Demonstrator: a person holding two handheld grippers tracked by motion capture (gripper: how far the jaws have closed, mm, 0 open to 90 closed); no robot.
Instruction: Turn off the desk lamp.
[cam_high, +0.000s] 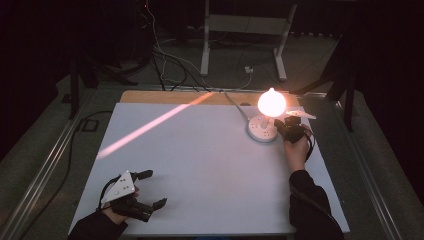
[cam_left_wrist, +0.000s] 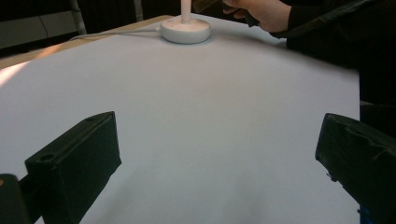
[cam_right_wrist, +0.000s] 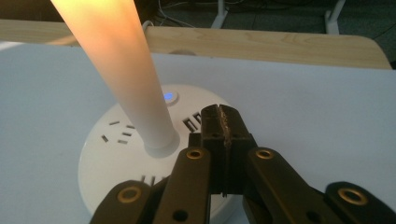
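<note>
The right hand-held gripper (cam_right_wrist: 223, 116) is hovering over the round white socket base (cam_right_wrist: 112, 158) of a glowing lamp (cam_high: 271, 103), its jaws pressed flat together and holding nothing, tips just beside the small blue-lit button (cam_right_wrist: 169, 96). The base is sitting near the far right edge of the white tabletop (cam_high: 200, 165). The left hand-held gripper (cam_high: 150, 189) is resting at the near left corner, well apart from the lamp, its jaws spread wide.
</note>
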